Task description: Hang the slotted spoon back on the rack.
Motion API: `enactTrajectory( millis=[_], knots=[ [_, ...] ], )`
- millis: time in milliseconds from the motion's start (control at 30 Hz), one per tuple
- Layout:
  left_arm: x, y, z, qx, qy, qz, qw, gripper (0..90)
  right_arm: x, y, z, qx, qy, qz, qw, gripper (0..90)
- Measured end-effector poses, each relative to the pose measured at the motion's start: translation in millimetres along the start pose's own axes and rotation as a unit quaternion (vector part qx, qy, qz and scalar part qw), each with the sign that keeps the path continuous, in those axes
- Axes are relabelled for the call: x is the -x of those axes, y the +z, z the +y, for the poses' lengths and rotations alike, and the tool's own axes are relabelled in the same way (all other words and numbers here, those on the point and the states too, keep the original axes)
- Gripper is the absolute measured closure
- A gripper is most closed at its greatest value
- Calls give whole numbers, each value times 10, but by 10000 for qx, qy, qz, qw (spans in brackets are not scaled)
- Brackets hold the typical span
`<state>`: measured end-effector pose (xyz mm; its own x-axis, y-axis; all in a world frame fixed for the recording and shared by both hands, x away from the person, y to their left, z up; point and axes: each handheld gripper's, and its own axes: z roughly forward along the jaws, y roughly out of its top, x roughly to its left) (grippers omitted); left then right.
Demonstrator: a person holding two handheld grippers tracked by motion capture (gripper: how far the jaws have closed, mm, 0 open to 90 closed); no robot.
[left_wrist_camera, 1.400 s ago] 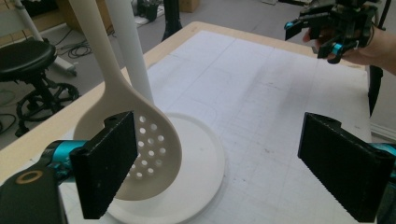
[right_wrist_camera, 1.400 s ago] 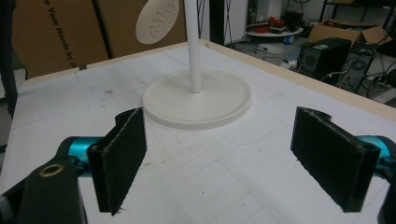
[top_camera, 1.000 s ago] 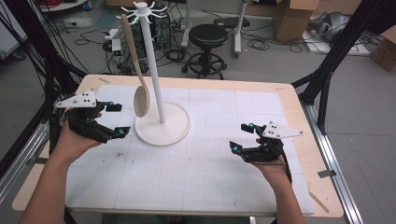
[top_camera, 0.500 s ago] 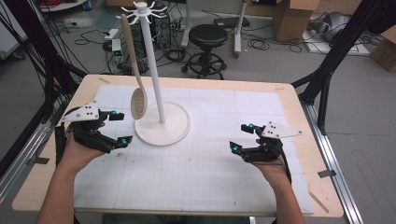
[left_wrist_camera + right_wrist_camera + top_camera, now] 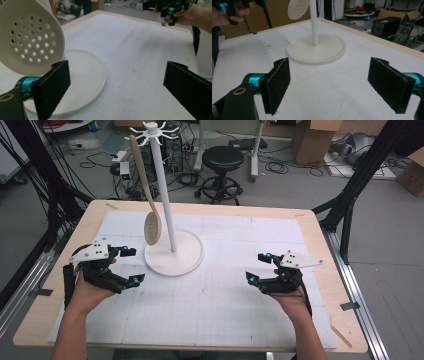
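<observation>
The slotted spoon (image 5: 151,226) hangs from the stand (image 5: 173,254) at the far left of the surface (image 5: 240,300), just beside the left hand-held gripper (image 5: 131,266), whose jaws gape empty. The right hand-held gripper (image 5: 258,268) is also open, well apart. A careless reach could swing the spoon off its hook or tip the stand.

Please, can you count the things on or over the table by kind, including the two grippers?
Slotted spoon: 1
Stand: 1
Grippers, left gripper and right gripper: 2
Total: 4
</observation>
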<state>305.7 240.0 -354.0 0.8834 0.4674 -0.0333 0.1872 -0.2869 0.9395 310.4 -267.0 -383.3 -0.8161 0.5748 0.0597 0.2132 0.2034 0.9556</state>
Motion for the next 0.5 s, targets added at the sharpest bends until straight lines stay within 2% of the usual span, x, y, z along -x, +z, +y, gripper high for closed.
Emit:
enactTrajectory(
  millis=[167, 500],
  knots=[
    [11, -8, -28, 95, -5, -63, 9999, 78, -14, 6, -2, -65, -5, -22, 10000, 179],
    [9, -39, -46, 152, -57, -39, 9999, 78, -25, 25, -21, -141, 21, -27, 9999, 178]
  ],
)
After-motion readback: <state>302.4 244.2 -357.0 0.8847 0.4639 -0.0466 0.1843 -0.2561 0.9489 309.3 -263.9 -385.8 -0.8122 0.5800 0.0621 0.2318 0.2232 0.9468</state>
